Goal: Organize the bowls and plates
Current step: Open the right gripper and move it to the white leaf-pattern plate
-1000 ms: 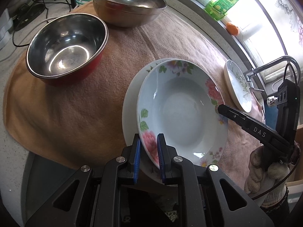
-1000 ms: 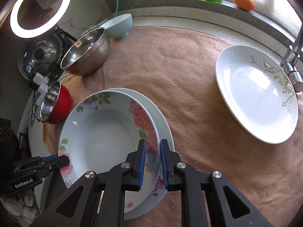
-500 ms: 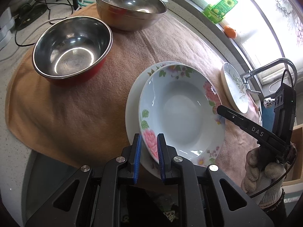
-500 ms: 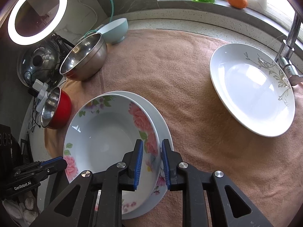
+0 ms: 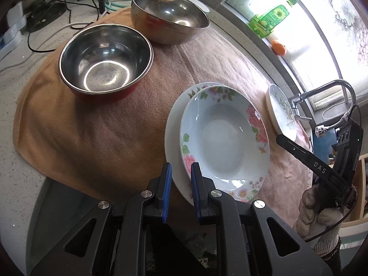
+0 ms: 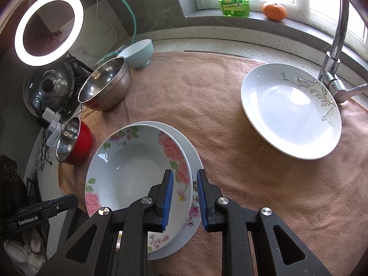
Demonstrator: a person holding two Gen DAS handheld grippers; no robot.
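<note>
Left gripper [image 5: 179, 192]: jaws nearly together, with the near rim of the plate stack between the blue pads; whether the pads press on the rim cannot be told. Right gripper [image 6: 183, 199]: jaws likewise narrow, straddling the opposite rim of the same stack, the pads close to the rim, contact not clear. The stack is a floral dish [image 5: 224, 141] nested off-centre on a plain white plate [image 5: 173, 138], lying on the brown towel [image 5: 92, 138] directly ahead of both grippers and between them. Ahead and to the left of the left gripper stands a red bowl [image 5: 104, 63] with a steel inside, upright; beyond it a steel bowl [image 5: 169, 17], just beside but apart. A blue bowl [image 6: 138, 53] sits behind the steel bowl at the towel's edge. Ahead and to the right of the right gripper lies a leaf-patterned plate [image 6: 291, 111], well apart from the stack, next to the tap [image 6: 334, 50]. A gloved hand [image 5: 316, 216] holds the right gripper.
</note>
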